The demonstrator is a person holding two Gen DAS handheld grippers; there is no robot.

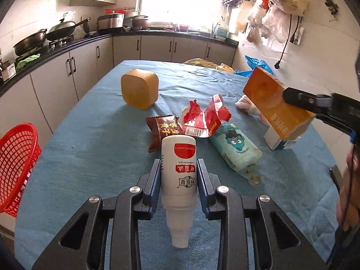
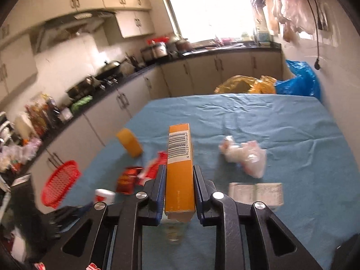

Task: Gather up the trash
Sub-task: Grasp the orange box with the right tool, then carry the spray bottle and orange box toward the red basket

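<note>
The left claw [image 1: 178, 168] is clamped on a white squeeze bottle [image 1: 179, 168] above the blue-clothed worktop [image 1: 90, 148], while the right claw [image 2: 179, 175] grips an orange carton [image 2: 180, 175] aloft.

From my left wrist camera, the red basket [image 1: 15, 168] is cut off by the frame's left edge, and the right claw [image 1: 292, 100] hides part of the orange carton [image 1: 272, 103] it grips. My right wrist feed is smeared: the snack wrappers [image 2: 132, 177] left of the carton blur into red patches, and the white bottle [image 2: 104, 195] shows only as a corner. I cannot read the print on the flat white pack [image 2: 255, 193]. The crumpled plastic [image 2: 245, 157] is too soft to identify.
</note>
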